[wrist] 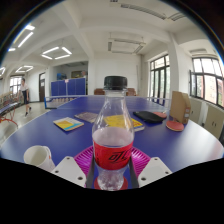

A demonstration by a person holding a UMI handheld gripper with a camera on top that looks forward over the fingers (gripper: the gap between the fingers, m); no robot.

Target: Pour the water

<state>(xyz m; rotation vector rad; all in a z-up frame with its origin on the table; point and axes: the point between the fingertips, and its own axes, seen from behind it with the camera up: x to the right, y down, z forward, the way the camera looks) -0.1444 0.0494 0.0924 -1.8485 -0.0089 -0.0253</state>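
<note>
A clear plastic bottle [112, 140] with a red label and a white cap stands upright between my two fingers. My gripper [112, 168] is shut on the bottle, with the magenta pads [84, 158] pressing on its lower body from both sides. The bottle is held above the blue table [40, 135]. A white cup [40, 157] stands on the table just to the left of my left finger.
On the table beyond the bottle lie a yellow-and-blue book [69, 124], a yellow booklet [122, 122], a dark object [150, 117] and an orange-red object [175, 126]. A brown box [180, 105] stands at the right. A black chair [115, 83] is at the far side.
</note>
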